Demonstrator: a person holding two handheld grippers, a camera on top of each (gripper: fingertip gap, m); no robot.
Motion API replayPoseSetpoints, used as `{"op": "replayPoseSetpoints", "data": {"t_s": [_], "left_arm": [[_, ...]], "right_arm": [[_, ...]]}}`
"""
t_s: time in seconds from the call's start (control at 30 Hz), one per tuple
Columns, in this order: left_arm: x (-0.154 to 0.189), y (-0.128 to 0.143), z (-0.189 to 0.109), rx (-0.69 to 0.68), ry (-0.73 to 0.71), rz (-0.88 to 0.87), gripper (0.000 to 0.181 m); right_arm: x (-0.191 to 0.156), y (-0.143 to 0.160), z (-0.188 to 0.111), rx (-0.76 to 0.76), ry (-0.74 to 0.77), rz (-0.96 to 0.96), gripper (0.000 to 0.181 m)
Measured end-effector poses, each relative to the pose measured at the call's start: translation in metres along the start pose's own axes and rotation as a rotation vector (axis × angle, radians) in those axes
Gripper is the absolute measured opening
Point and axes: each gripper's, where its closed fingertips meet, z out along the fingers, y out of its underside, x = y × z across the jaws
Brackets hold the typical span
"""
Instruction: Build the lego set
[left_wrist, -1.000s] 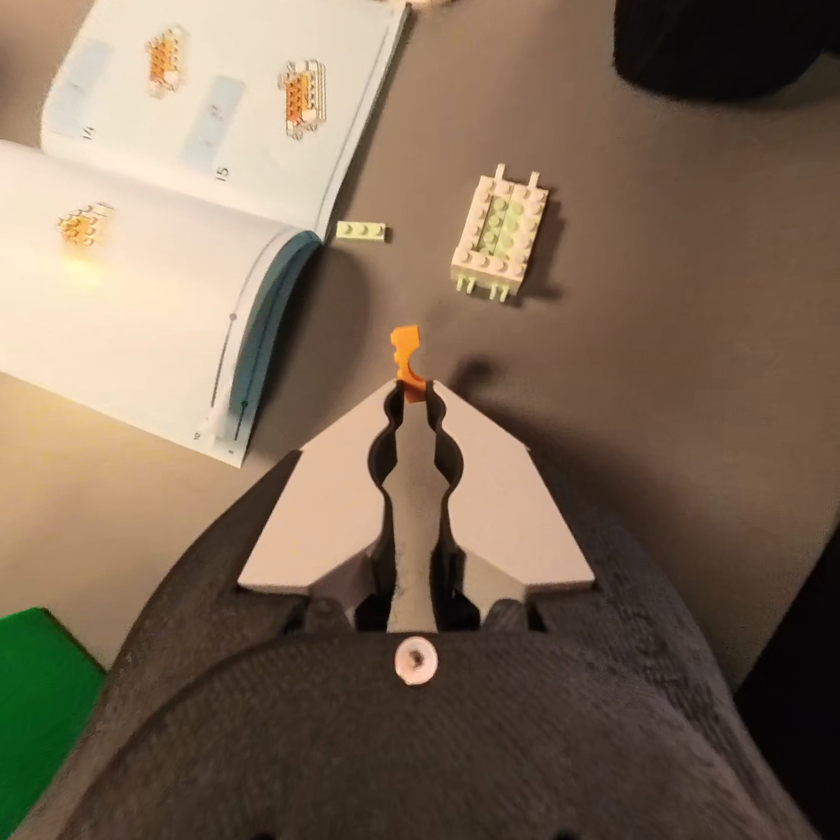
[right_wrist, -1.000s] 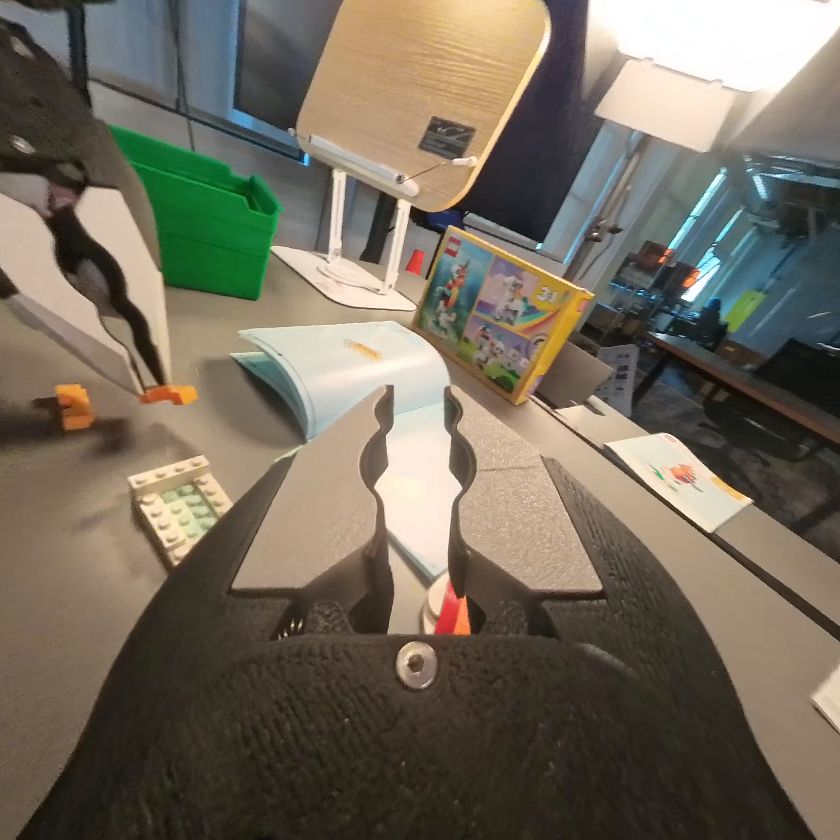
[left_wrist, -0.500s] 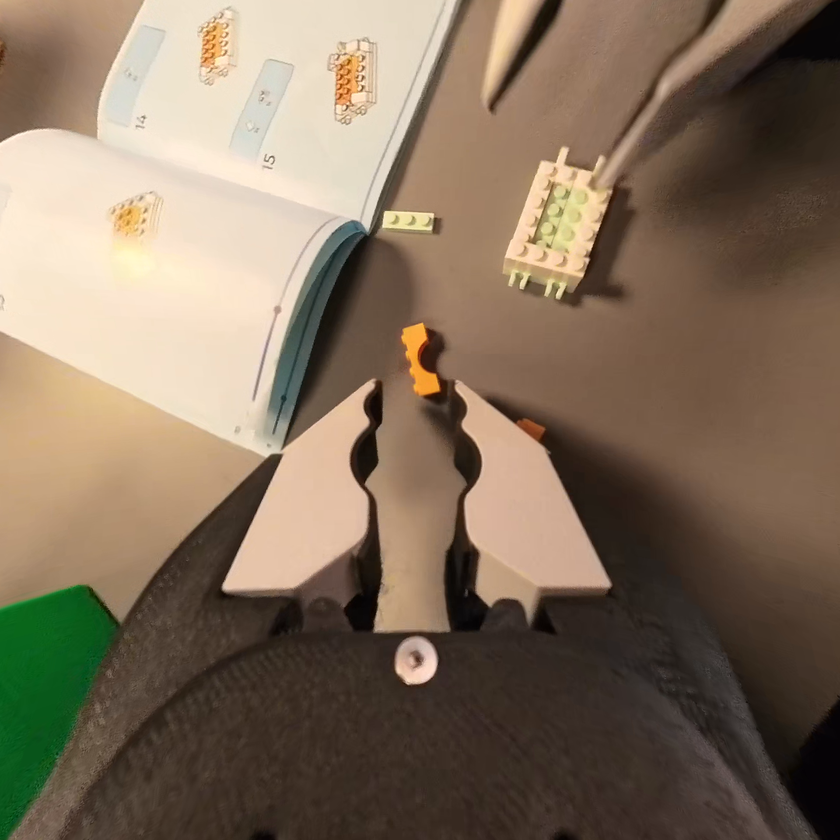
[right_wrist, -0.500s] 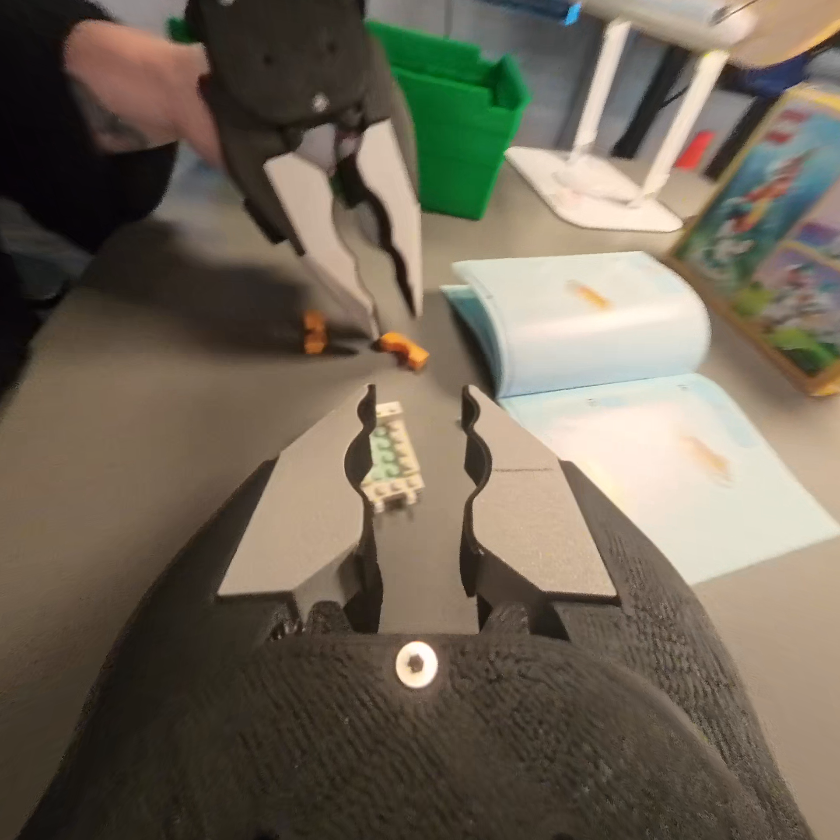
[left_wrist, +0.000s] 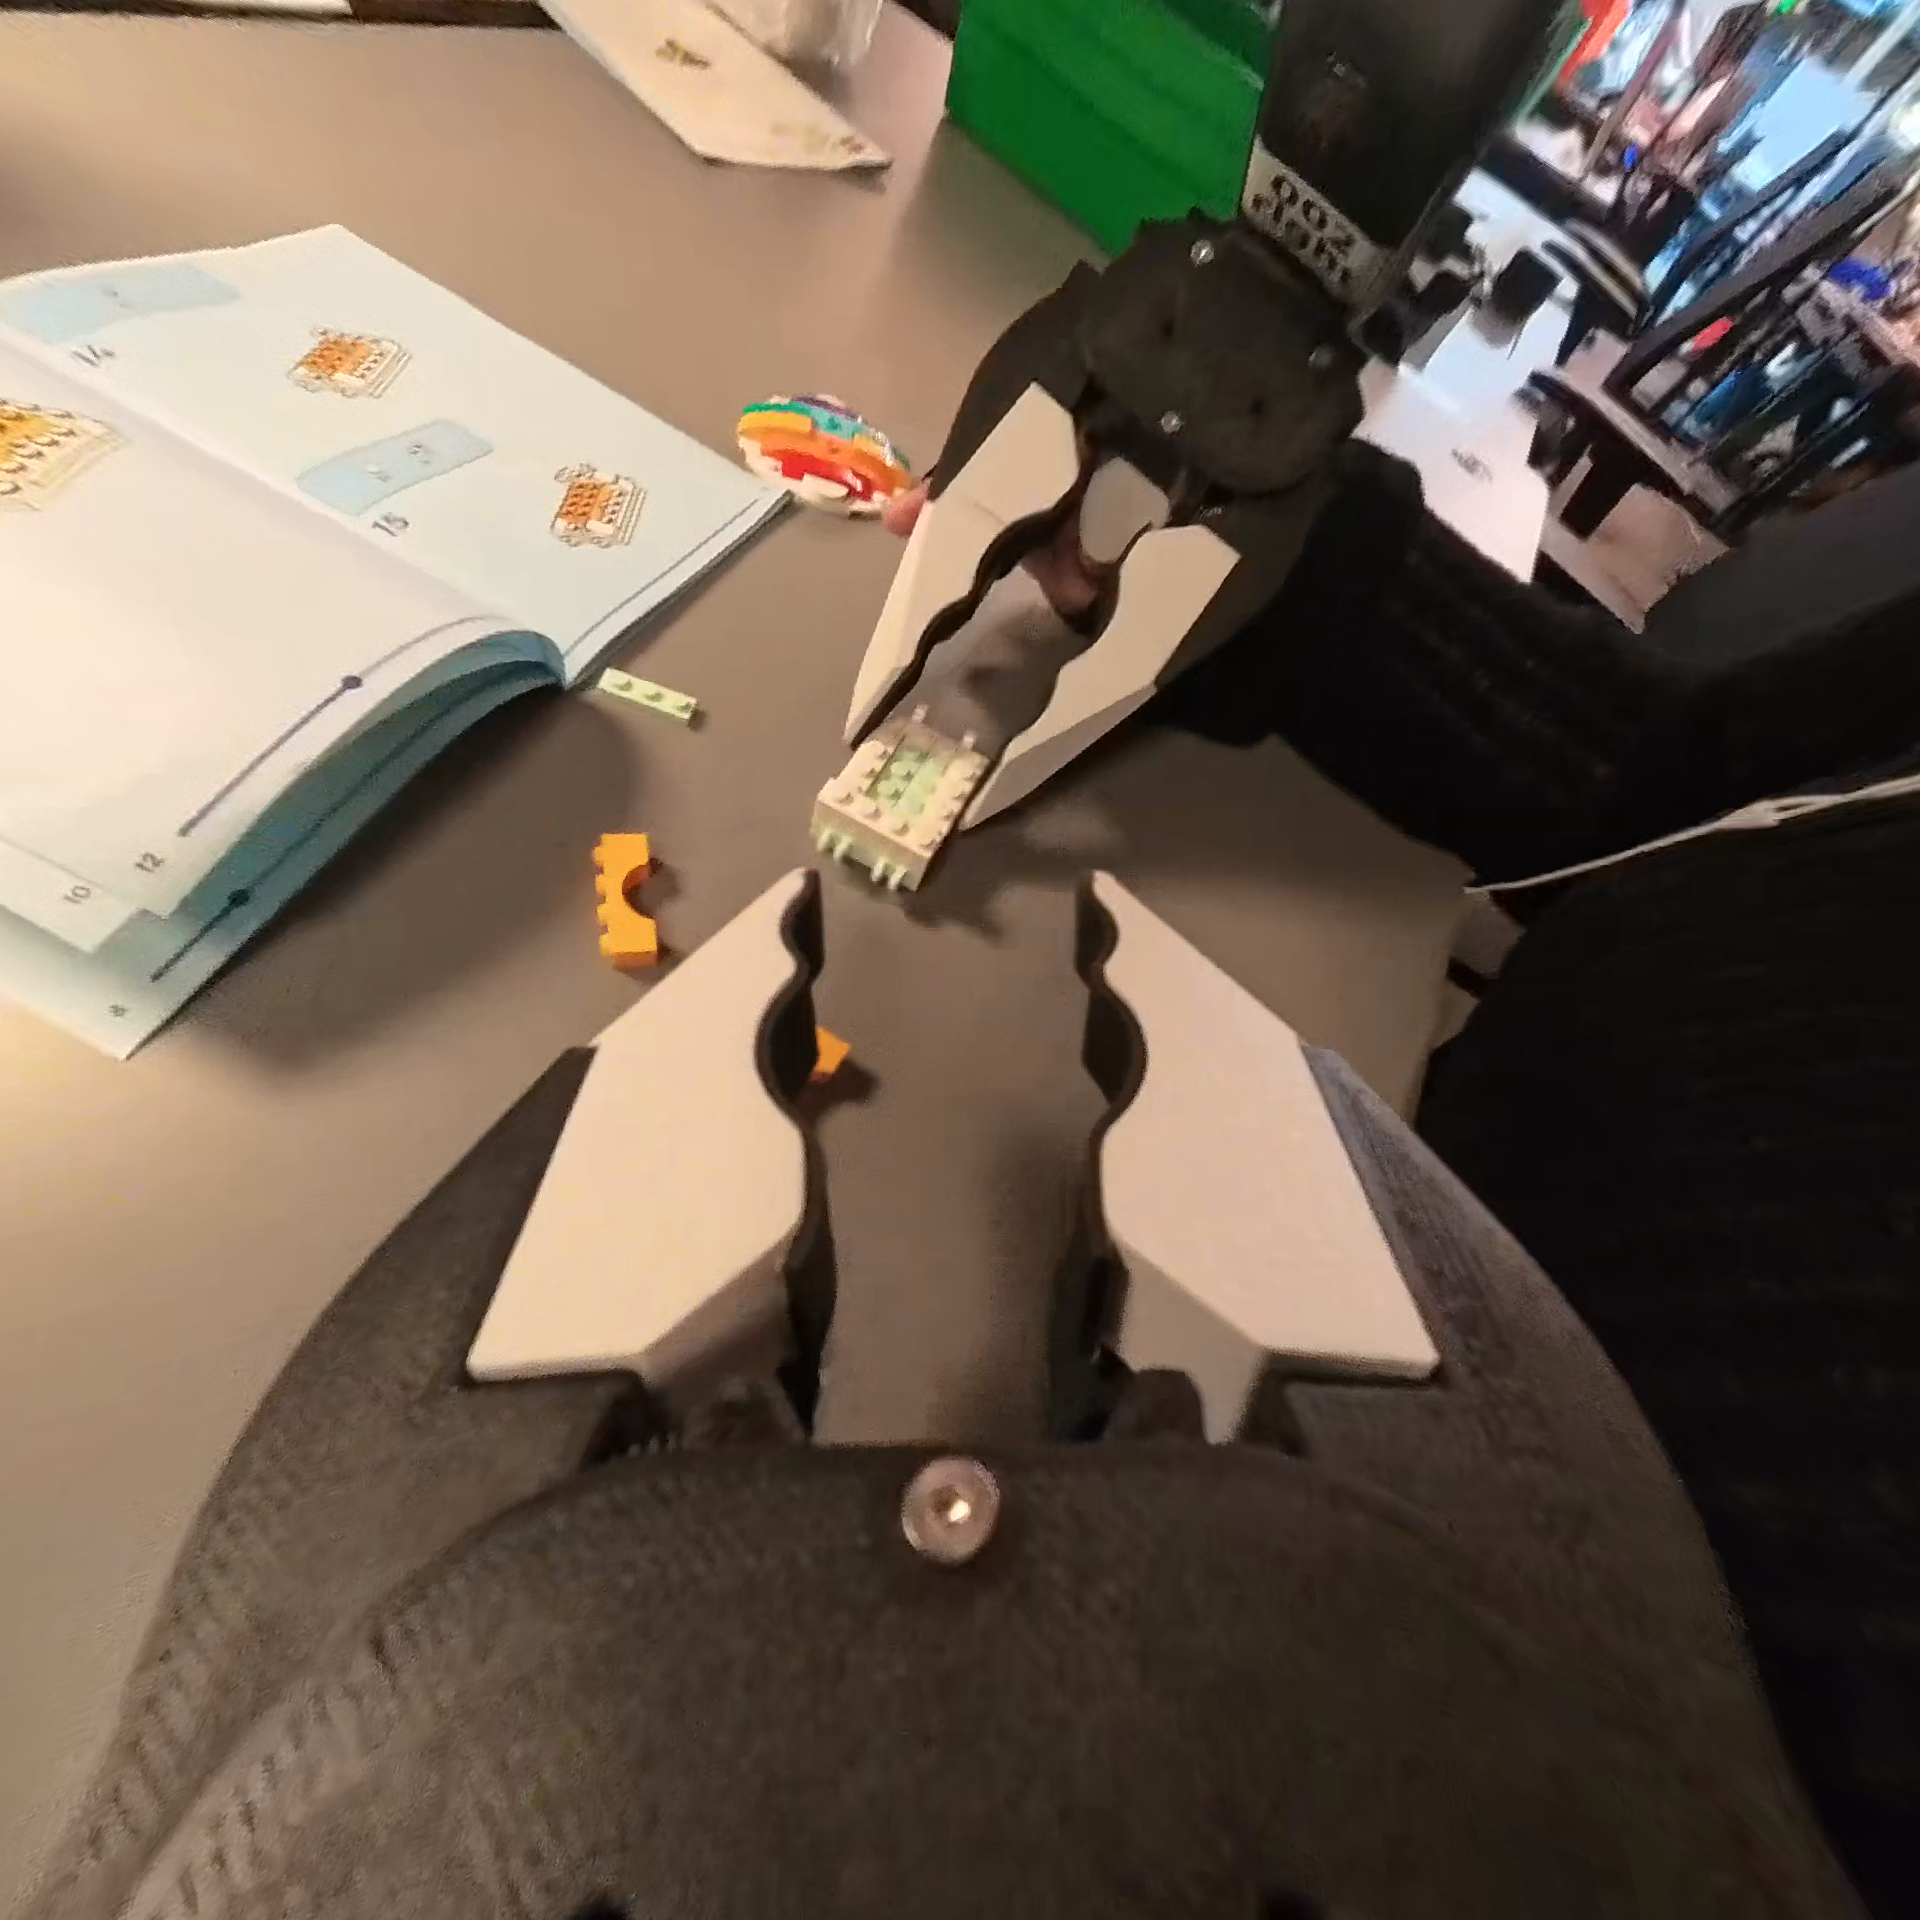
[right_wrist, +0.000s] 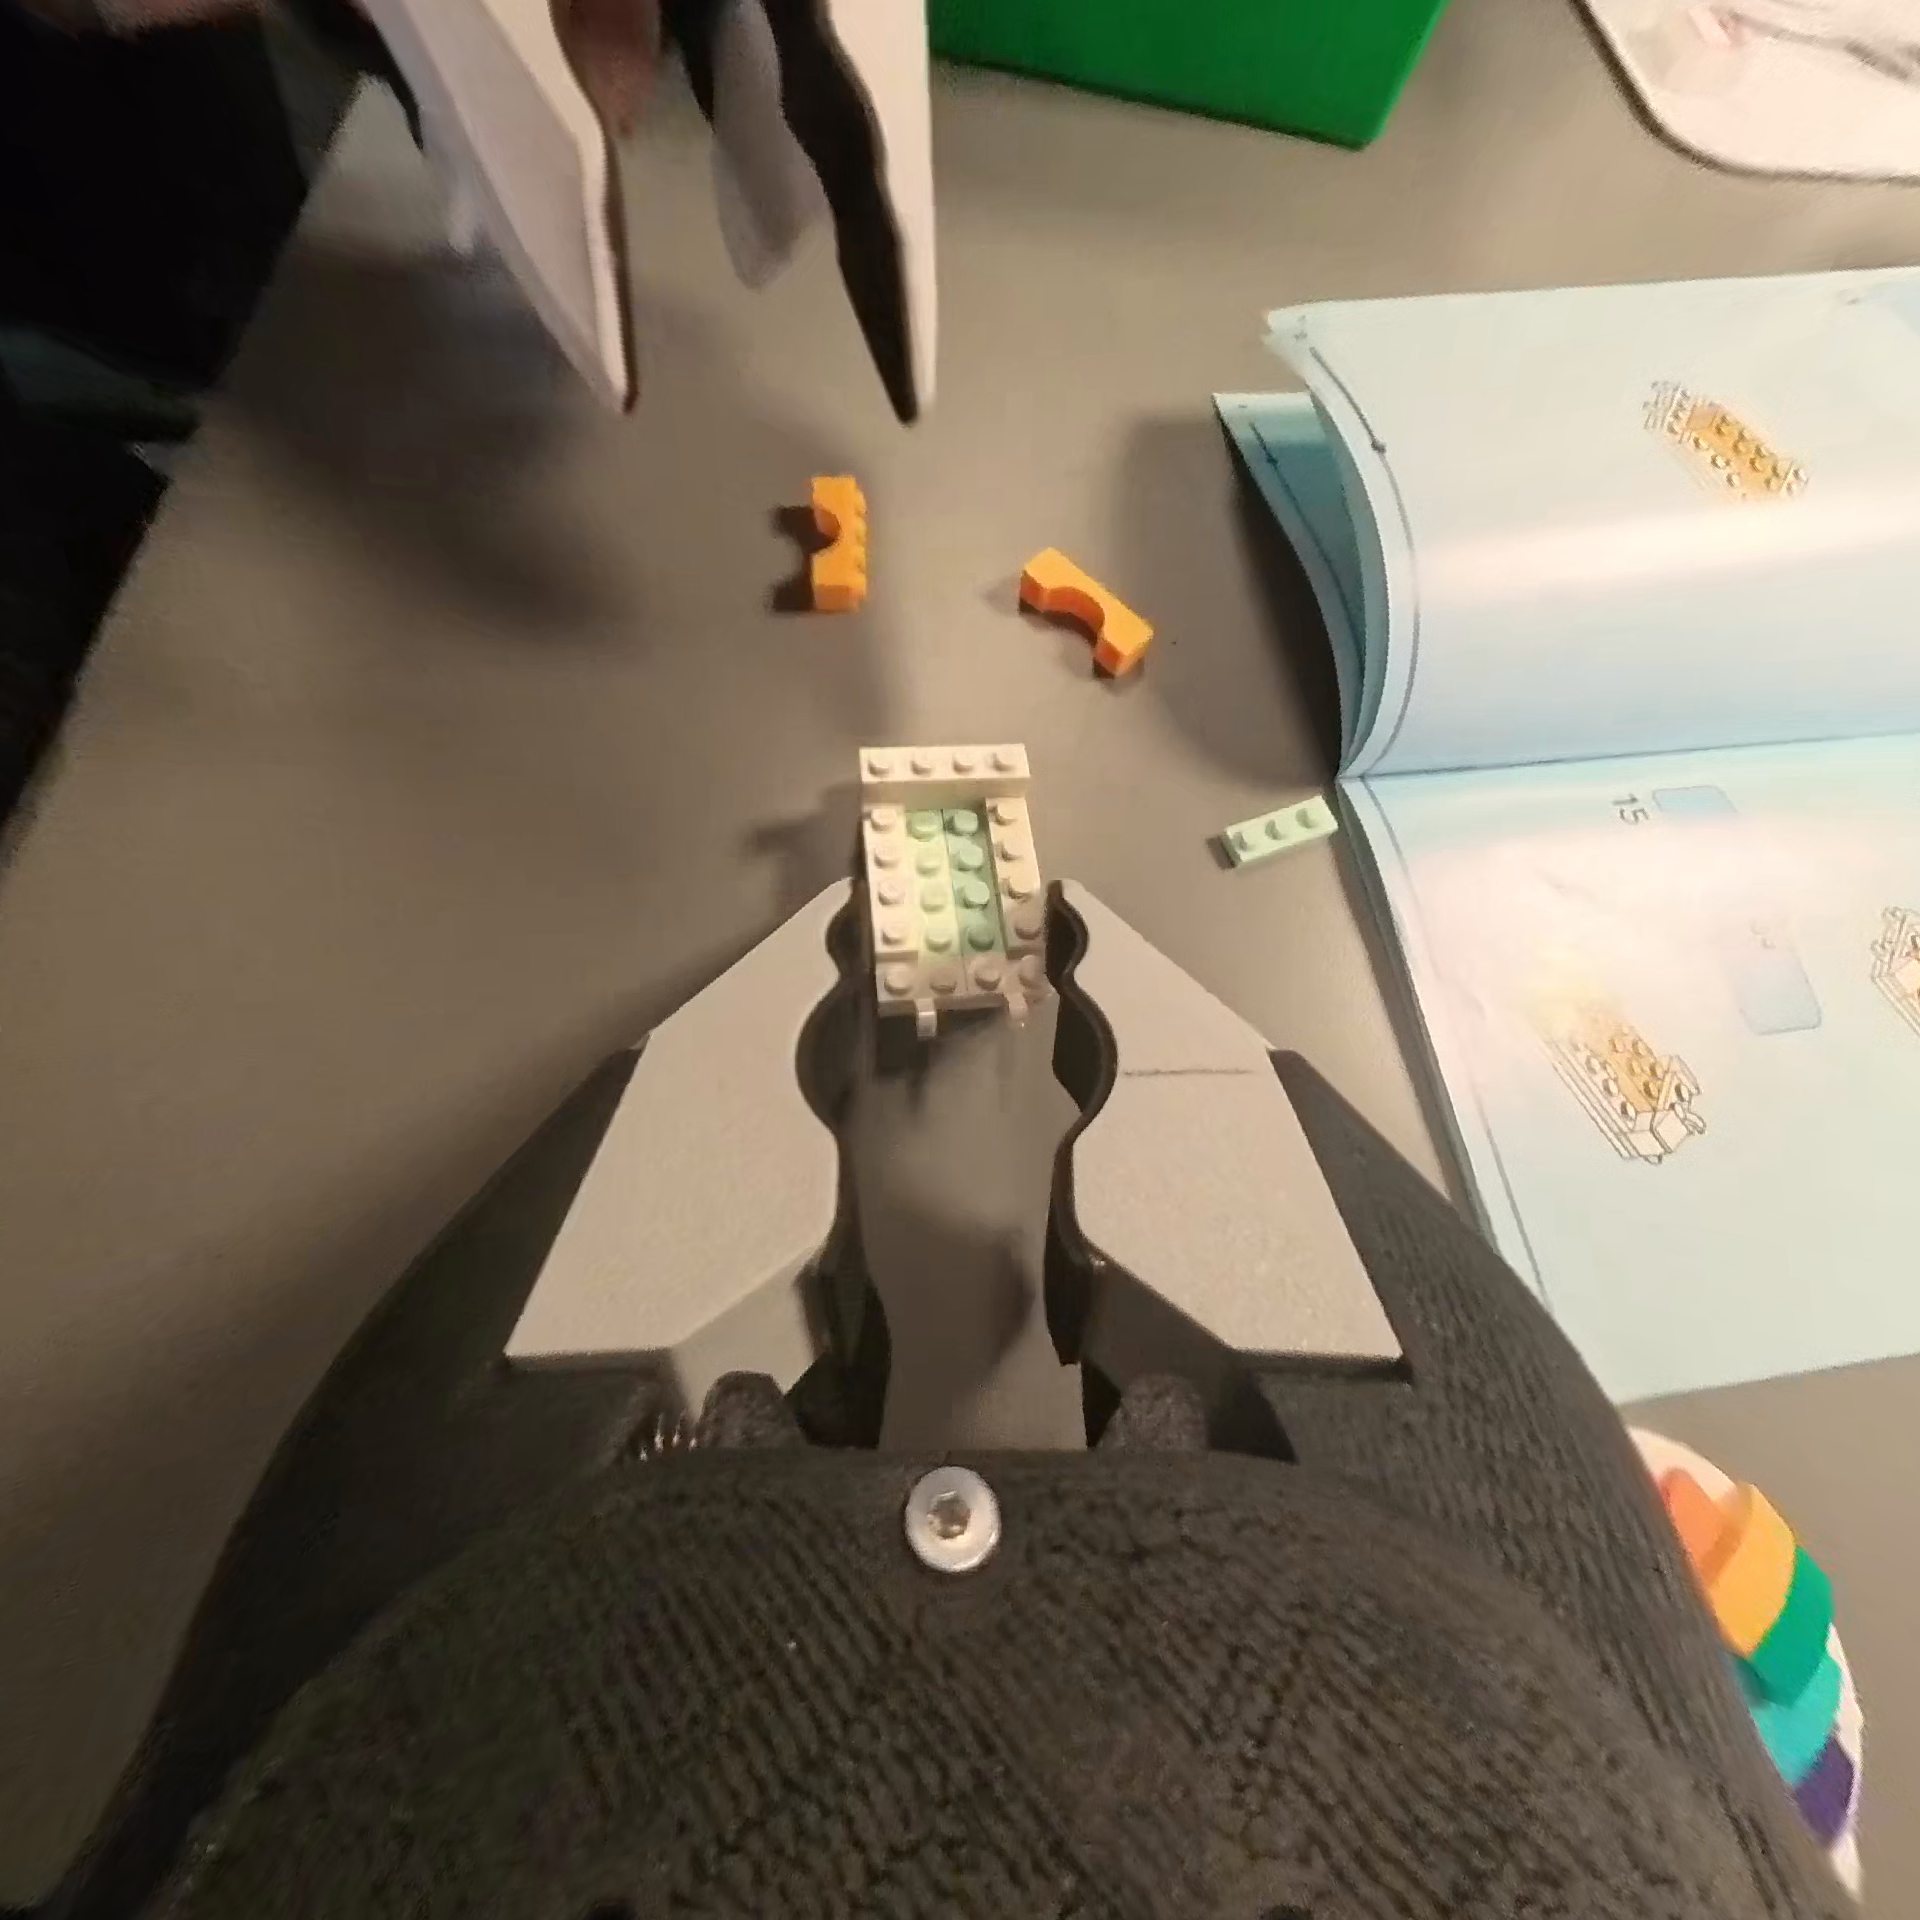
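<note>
The grey table (left_wrist: 312, 1195) is mostly taken up by the open instruction booklet (left_wrist: 260, 582) out at my 10 o'clock in the left wrist view, with a green bin (left_wrist: 1091, 104) up at 12. Progress-wise I'd call this early: the only bit built is the white-and-mint chassis plate (right_wrist: 951, 883), and my right gripper (right_wrist: 951, 904) is clamped on its long sides, near end sitting between the tips, far end poking toward 12. My left gripper (left_wrist: 945, 904) is spread wide with nothing in it, hanging over the table. Left to go on, I reckon: two orange arch bricks, one (right_wrist: 831, 545) at 12 of the plate and the other (right_wrist: 1086, 613) at 1, both loose, plus a small mint plate (right_wrist: 1278, 831) at 3 beside the booklet's edge. A finished rainbow piece (left_wrist: 826, 468) sits by the booklet's far corner. Nothing really blocks the arches, they're just close together.
</note>
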Motion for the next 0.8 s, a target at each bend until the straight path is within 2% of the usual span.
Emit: {"op": "replayPoseSetpoints", "data": {"t_s": [0.03,0.23,0.3,0.4,0.53,0.6,0.73,0.8], "left_arm": [[0.001,-0.001,0.0,0.023,-0.008,0.026,0.053],[0.006,-0.002,-0.002,0.061,-0.129,0.328,0.061],[0.004,-0.006,-0.008,0.073,-0.249,0.546,0.058],[-0.008,-0.003,-0.017,-0.006,-0.462,0.91,0.054],[-0.011,-0.006,-0.021,-0.022,-0.617,1.266,0.052],[-0.01,-0.006,-0.02,-0.009,-0.643,1.353,0.049],[-0.018,-0.007,-0.022,-0.032,-0.701,1.383,0.02],[-0.021,-0.006,-0.023,-0.04,-0.726,1.39,0.018]], "right_arm": [[-0.002,-0.007,-0.001,0.036,-0.012,0.003,0.033],[-0.02,-0.048,-0.002,0.204,-0.097,0.01,0.033],[-0.024,-0.058,-0.001,0.217,-0.133,0.035,0.033],[-0.025,-0.069,0.001,0.225,-0.165,0.073,0.032],[-0.025,-0.079,0.008,0.202,-0.197,0.106,0.032],[-0.024,-0.081,0.012,0.184,-0.202,0.109,0.032],[-0.021,-0.086,0.017,0.174,-0.205,0.121,0.032],[-0.018,-0.089,0.019,0.179,-0.204,0.133,0.032]]}}
